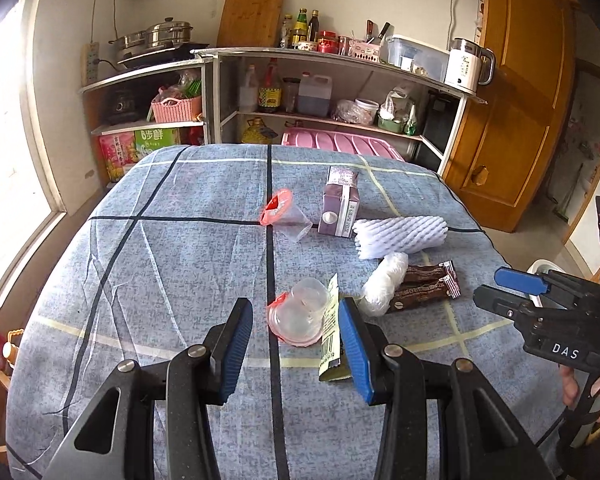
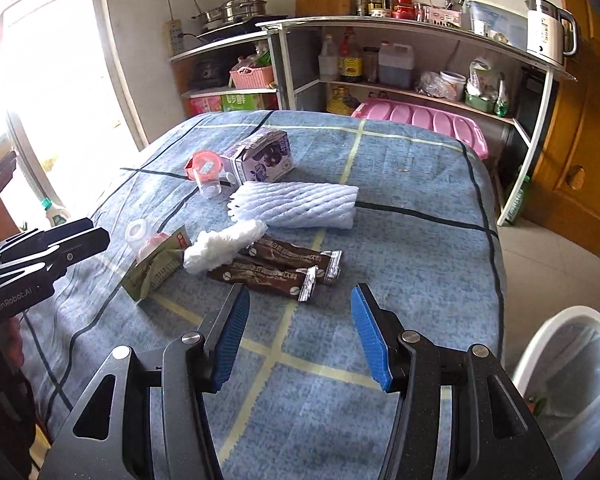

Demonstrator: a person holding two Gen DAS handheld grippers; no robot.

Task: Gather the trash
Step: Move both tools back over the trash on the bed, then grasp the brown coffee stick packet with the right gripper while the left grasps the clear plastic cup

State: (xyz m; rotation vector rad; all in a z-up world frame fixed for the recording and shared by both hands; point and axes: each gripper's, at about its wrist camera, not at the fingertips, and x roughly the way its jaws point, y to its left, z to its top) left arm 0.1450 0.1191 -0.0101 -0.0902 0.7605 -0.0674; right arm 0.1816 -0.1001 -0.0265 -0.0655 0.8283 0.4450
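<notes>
Left gripper [image 1: 296,342] has its ribbed blue pads wide apart, nothing clamped; a clear plastic cup w/ pink rim [image 1: 298,316] lies on its side between the fingers, and an olive-green flat sachet [image 1: 331,340] lies just by the right-hand pad. Right gripper [image 2: 300,336] is likewise spread wide and empty, fingers over bare cloth, near two brown foil snack wrappers w/ crimped silver ends [image 2: 276,270].

Other trash, all on the tabletop: crumpled white plastic film [image 2: 224,246] touching the wrappers; white foam fruit net [image 2: 296,204], tubular w/ diamond mesh; purple drink carton [image 2: 260,156], boxy, on its side; second clear cup w/ red lid [image 2: 206,172] beside the carton.

Surface: blue mottled tablecloth w/ black and cream grid lines [image 1: 160,260], slightly creased. Behind it, metal-framed open shelves [image 1: 340,80] w/ bottles, steel pots, white kettle; wooden door [image 1: 512,100] at right, bright window at left.

Right wrist view only: white round bin w/ clear liner [image 2: 572,368] on the floor beside the table's right edge. Left wrist view shows only a sliver of its rim behind the other tool.
</notes>
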